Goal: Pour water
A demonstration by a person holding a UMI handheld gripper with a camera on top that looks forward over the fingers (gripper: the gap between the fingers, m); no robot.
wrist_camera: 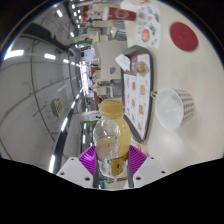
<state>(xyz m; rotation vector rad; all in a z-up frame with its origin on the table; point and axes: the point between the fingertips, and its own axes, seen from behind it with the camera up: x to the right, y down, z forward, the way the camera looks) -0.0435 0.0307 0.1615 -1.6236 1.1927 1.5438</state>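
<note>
My gripper (112,160) is shut on a clear plastic bottle (110,135), with both purple pads (90,157) pressing its sides. The bottle stands upright between the fingers, white cap on top, water inside. Beyond it to the right a white paper cup (174,106) lies tilted on the table, its open mouth facing the bottle. The whole scene appears tilted in this view.
A menu card (137,97) with food pictures lies on the light table (150,130) behind the bottle. Farther back are a red round sign (183,37), more tables and a long hall with ceiling lights.
</note>
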